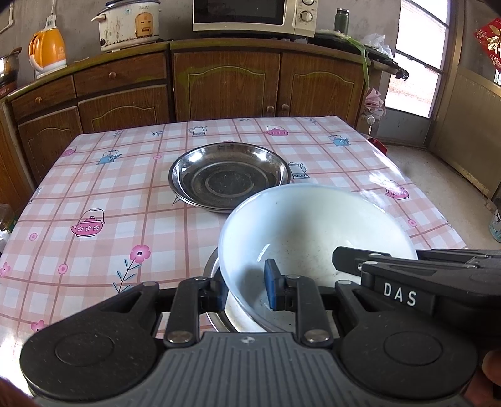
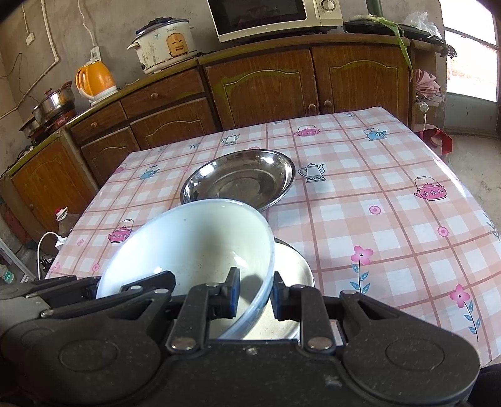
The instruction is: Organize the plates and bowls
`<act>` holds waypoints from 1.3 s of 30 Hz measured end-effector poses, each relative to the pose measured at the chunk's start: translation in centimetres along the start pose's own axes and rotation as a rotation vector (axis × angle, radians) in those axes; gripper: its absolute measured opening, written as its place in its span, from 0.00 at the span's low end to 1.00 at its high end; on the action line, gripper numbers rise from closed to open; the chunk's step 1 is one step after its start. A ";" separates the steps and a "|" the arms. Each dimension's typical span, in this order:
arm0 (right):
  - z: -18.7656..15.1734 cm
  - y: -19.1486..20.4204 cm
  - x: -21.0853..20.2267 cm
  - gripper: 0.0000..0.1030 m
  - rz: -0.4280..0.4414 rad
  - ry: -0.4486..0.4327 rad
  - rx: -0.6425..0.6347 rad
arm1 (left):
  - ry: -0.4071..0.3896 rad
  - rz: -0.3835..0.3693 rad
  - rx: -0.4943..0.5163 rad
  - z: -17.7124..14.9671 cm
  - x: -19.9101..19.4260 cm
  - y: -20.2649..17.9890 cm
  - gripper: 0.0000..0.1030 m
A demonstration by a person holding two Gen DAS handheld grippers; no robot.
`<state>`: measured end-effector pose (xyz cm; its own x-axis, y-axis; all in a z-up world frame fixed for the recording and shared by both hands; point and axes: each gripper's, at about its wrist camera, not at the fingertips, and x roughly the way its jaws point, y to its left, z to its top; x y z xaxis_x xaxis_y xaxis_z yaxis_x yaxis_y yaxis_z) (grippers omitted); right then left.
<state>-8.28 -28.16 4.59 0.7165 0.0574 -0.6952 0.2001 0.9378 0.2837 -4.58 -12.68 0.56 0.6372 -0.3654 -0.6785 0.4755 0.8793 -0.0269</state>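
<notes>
Both grippers hold one white bowl (image 1: 313, 225) (image 2: 194, 238) by opposite sides of its rim. My left gripper (image 1: 247, 291) is shut on the bowl's left rim, one blue pad inside and one outside. My right gripper (image 2: 255, 294) is shut on the right rim in the same way. Each gripper also shows in the other's view: the right gripper (image 1: 347, 260) and the left gripper (image 2: 94, 288). The bowl sits tilted over a steel dish (image 1: 210, 275) (image 2: 297, 269) at the table's near edge; I cannot tell whether they touch. A stack of steel plates (image 1: 228, 175) (image 2: 238, 178) lies mid-table.
The table wears a pink checked cloth (image 1: 94, 194) (image 2: 391, 219). Behind it stand wooden cabinets (image 1: 225, 81) bearing a microwave (image 1: 250, 15), a rice cooker (image 1: 128, 25) and an orange kettle (image 1: 47, 50). A door (image 1: 416, 62) and bare floor lie to the right.
</notes>
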 end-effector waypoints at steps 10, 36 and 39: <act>-0.2 -0.4 1.1 0.26 0.005 0.017 0.015 | 0.021 0.002 0.001 -0.2 1.0 0.0 0.22; -0.6 -0.9 2.9 0.26 0.016 0.038 0.037 | 0.051 0.003 0.010 -0.3 2.5 0.2 0.22; -0.7 -1.1 3.2 0.26 0.021 0.039 0.043 | 0.054 0.004 0.014 -0.4 2.7 0.2 0.22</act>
<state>-6.70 -28.74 1.58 0.6942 0.0910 -0.7140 0.2148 0.9206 0.3261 -2.98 -13.39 -1.56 0.6061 -0.3444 -0.7169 0.4814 0.8764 -0.0140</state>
